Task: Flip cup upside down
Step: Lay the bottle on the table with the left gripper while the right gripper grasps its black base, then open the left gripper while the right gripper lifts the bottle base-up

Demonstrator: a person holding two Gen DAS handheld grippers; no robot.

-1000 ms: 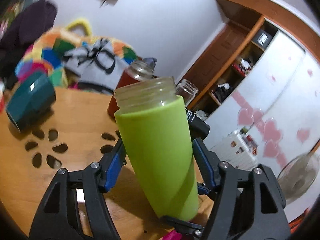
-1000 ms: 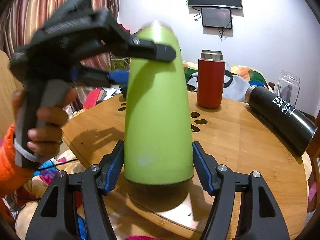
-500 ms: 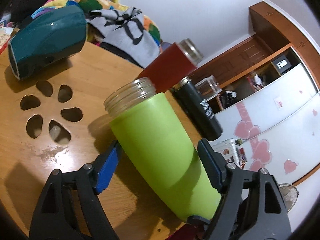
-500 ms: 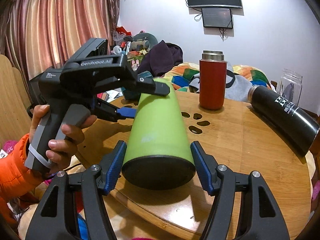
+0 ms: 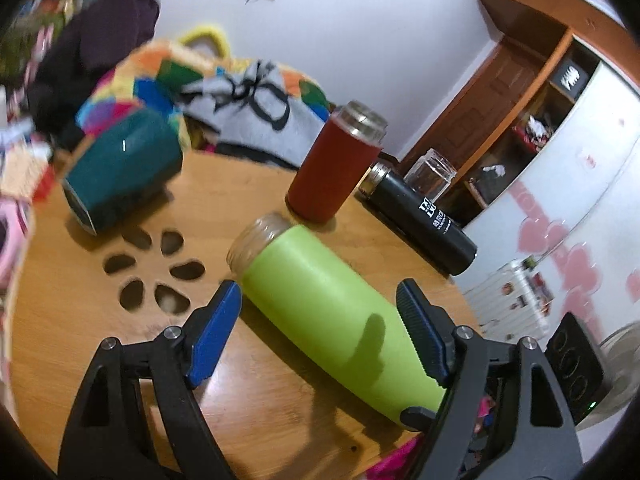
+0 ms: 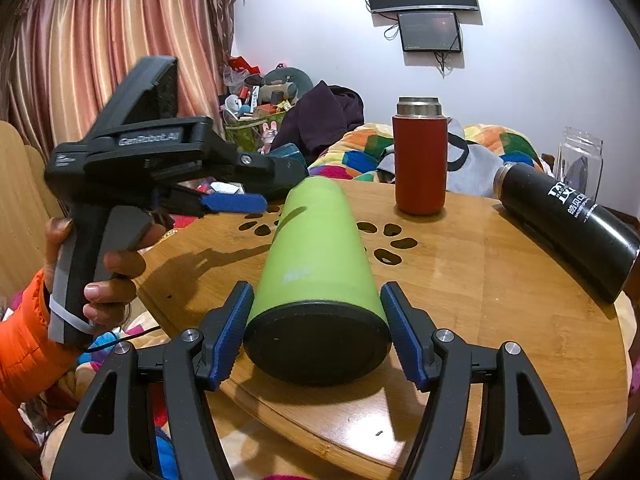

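Observation:
A lime-green cup (image 5: 332,312) with a clear threaded mouth lies on its side on the round wooden table (image 5: 72,312). In the right wrist view the cup (image 6: 316,252) shows its black base toward me. My right gripper (image 6: 316,332) is shut on the cup near its base, pads against both sides. My left gripper (image 5: 320,324) is open, its blue pads apart from the cup, above and beside it. The left gripper also shows in the right wrist view (image 6: 234,200), held by a hand, left of the cup.
A red flask (image 6: 420,164) stands upright behind the cup. A black bottle (image 6: 568,224) lies at the right. A dark teal cup (image 5: 120,172) lies at the left. A clear glass jar (image 6: 582,156) stands at the far right. The table centre has cut-out holes (image 5: 156,280).
The green cup has gone from upright to tilted to lying on the table. My left gripper has let go of it and drawn back to the left. My right gripper still grips its base.

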